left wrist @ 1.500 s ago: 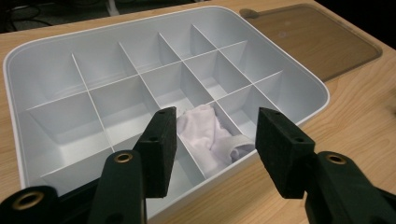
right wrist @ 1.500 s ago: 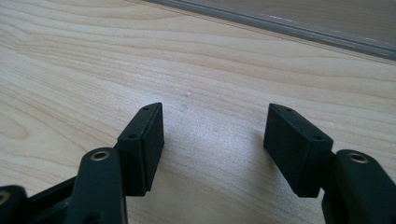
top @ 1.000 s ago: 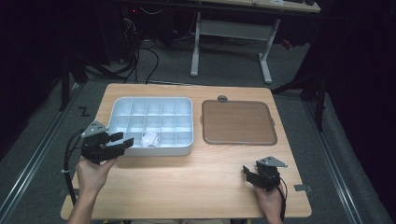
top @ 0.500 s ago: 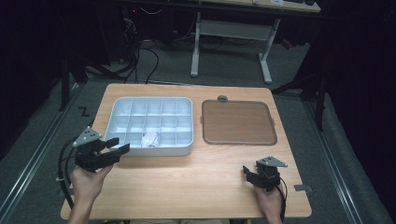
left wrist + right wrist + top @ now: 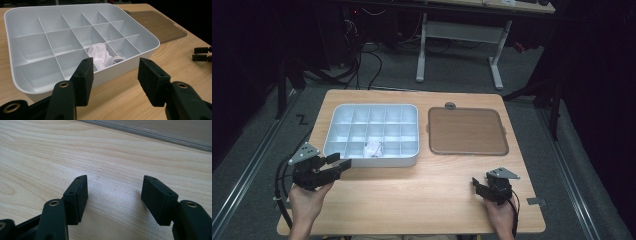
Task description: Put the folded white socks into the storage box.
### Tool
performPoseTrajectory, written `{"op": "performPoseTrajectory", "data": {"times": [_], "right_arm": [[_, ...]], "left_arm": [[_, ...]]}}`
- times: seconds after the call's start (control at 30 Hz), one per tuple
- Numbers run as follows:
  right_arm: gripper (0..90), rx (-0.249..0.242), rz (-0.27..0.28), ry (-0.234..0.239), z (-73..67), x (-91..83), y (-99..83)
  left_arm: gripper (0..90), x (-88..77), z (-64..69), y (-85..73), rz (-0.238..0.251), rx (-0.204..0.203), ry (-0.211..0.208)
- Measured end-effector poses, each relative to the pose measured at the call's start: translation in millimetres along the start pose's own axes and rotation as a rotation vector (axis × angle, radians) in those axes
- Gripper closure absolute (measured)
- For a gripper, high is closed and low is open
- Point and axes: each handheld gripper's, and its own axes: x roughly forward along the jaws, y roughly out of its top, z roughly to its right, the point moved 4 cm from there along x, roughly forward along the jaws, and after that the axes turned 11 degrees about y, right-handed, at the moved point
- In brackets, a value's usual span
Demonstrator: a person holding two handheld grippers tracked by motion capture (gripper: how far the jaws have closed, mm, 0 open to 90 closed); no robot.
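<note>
A white tray [image 5: 343, 131] split into several compartments lies on the left half of the wooden table [image 5: 412, 200]. One front-row compartment holds a crumpled white cloth [image 5: 373, 148]. In the left gripper view the cloth [image 5: 102, 56] lies just behind the tray's near wall [image 5: 130, 68]. My left gripper [image 5: 339, 163] hovers off the tray's front left corner, open and holding nothing [image 5: 115, 67]. My right gripper [image 5: 477, 186] sits low near the front right of the table, open over bare wood [image 5: 115, 186].
A flat brown lid [image 5: 467, 131] with a grey rim lies right of the tray, with a small grey knob [image 5: 450, 105] at its far edge. The right gripper's jaw tips [image 5: 202, 53] show at the far right of the left gripper view. Dark floor, cables and a desk frame surround the table.
My left gripper has drawn back from the tray's front wall near the cloth, moving left and toward the person, with its jaws empty. The right gripper has stayed put.
</note>
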Motion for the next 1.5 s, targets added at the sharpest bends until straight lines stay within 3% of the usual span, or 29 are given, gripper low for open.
{"op": "performPoseTrajectory", "data": {"times": [0.2,0.3,0.43,0.73,0.93,1.5], "right_arm": [[38.7,0.0,0.0,0.0,0.0,0.0,0.0],[38.8,0.002,0.001,0.0,0.0,0.0,0.0],[38.9,0.002,0.001,0.0,0.3,0.1,0.2],[40.7,0.03,0.012,0.007,2.3,-0.7,0.4],[40.6,0.017,0.006,-0.002,1.2,-0.2,0.3],[40.6,0.008,0.003,-0.01,0.6,0.2,0.4]], "left_arm": [[47.0,1.1,0.0,-8.0,-0.006,-0.01,-0.003],[46.9,3.6,-0.6,-12.3,-0.021,-0.044,-0.001],[46.8,7.3,1.7,-20.9,-0.031,-0.038,-0.005],[46.8,12.7,-1.9,-34.2,-0.033,-0.077,-0.016],[46.7,17.3,-5.8,-43.1,-0.036,-0.103,-0.02],[46.5,29.8,-12.9,-64.1,-0.067,-0.084,-0.008]]}}
